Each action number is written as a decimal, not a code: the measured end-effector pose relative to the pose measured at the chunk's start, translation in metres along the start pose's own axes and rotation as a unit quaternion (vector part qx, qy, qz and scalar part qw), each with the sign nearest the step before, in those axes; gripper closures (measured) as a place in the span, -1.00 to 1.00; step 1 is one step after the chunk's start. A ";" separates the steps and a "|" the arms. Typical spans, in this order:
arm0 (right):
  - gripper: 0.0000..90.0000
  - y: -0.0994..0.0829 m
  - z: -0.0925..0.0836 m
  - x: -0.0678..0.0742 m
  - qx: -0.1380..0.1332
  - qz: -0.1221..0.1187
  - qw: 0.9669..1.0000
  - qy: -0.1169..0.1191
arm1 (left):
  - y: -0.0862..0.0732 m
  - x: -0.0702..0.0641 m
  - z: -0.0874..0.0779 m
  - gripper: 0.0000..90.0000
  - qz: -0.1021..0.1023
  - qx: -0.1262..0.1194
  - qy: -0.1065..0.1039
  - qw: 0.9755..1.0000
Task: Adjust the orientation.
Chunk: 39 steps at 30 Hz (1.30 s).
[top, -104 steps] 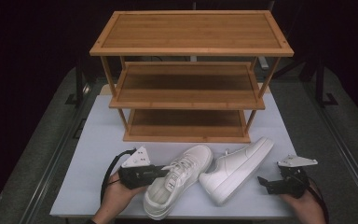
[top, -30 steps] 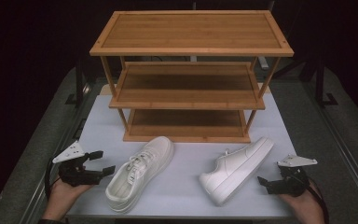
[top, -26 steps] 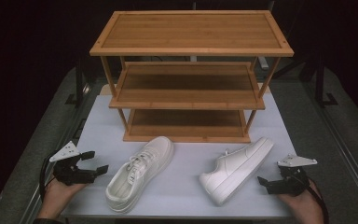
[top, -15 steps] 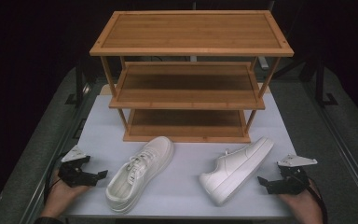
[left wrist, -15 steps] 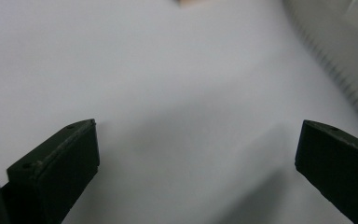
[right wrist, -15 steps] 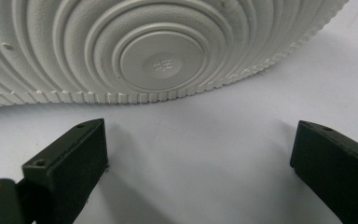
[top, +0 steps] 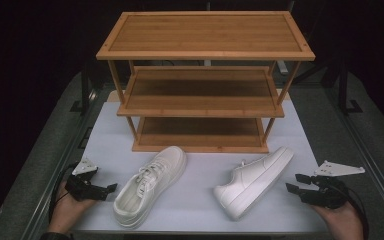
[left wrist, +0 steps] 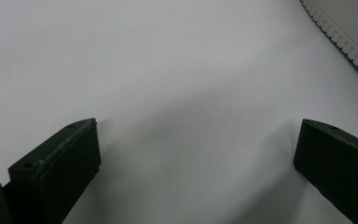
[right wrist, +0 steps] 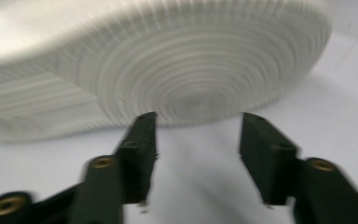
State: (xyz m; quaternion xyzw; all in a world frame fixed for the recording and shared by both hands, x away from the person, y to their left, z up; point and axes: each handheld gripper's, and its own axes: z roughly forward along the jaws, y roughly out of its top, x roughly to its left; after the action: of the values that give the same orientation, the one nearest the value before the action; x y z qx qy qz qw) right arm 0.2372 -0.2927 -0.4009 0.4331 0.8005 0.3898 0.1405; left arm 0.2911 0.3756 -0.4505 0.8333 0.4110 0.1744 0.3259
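We work at a white table (top: pixel 200 200) whose far edge carries a three-tier bamboo shoe rack (top: pixel 205 80), every shelf bare. In front of its lowest shelf lie two white sneakers, well apart. The left sneaker (top: pixel 150 185) sits upright towards the near left corner, toe pointing at us. The right sneaker (top: pixel 255 180) lies tipped on its side nearer the right edge, its ribbed sole facing the right gripper (top: pixel 300 184). That gripper's jaws have just been narrowing and now stand partly closed with nothing between them, the sole just ahead of them. The left gripper (top: pixel 111 189) rests low by the near left corner, jaws spread wide and holding nothing, just beside its shoe's heel. We judge the shelving not yet begun: both shoes remain to be gripped and lifted onto the rack.
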 end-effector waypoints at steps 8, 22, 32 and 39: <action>1.00 0.032 -0.023 0.015 -0.046 -0.026 0.998 0.029 | 0.000 0.000 0.000 -1.00 -0.001 0.001 -0.001 1.000; 1.00 0.061 0.004 0.005 -0.053 -0.034 0.997 0.040 | 0.000 0.000 0.000 -1.00 -0.002 0.003 -0.001 1.000; 1.00 0.054 0.003 0.005 -0.044 -0.029 0.998 0.035 | 0.000 0.000 0.000 -1.00 -0.002 0.003 -0.002 1.000; 1.00 0.044 -0.007 0.005 -0.047 -0.034 0.998 0.031 | 0.000 0.000 0.000 -1.00 -0.003 0.002 -0.002 1.000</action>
State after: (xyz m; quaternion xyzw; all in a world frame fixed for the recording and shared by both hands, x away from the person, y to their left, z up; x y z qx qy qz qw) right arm 0.2560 -0.2780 -0.3633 0.3865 0.7993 0.4354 0.1491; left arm 0.2915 0.3758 -0.4504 0.8334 0.4130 0.1708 0.3251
